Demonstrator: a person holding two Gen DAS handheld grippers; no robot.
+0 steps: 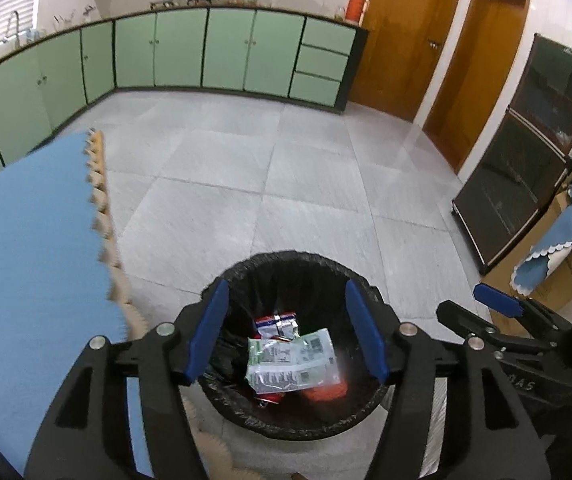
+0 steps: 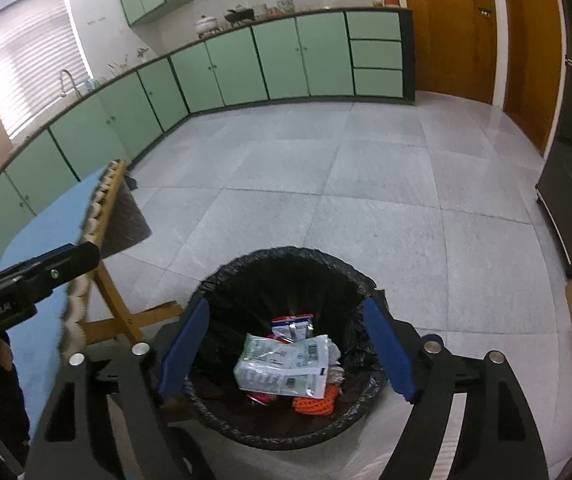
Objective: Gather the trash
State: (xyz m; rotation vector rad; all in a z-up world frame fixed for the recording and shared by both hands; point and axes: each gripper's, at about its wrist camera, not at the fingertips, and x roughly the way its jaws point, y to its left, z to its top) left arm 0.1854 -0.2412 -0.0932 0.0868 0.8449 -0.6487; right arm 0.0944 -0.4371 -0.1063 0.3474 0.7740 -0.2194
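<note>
A round bin with a black liner [image 1: 286, 264] stands on the floor below both grippers; it also shows in the right wrist view [image 2: 286, 258]. Inside lie a clear and green printed wrapper [image 1: 292, 360] [image 2: 286, 368], a small red-and-white pack [image 1: 275, 322] [image 2: 292, 322] and an orange mesh piece [image 1: 326, 392] [image 2: 314, 404]. My left gripper [image 1: 286, 336] is open and empty above the bin. My right gripper [image 2: 286, 356] is open and empty above the bin; it also shows at the right of the left wrist view [image 1: 498, 300].
A table with a blue cloth [image 1: 33, 240] [image 2: 45, 240] and wooden frame stands left of the bin. Green kitchen cabinets [image 1: 205, 52] line the far wall. A dark glass cabinet [image 1: 526, 152] and cardboard boxes [image 1: 542, 280] stand at right. Grey tiled floor [image 1: 286, 168] lies between.
</note>
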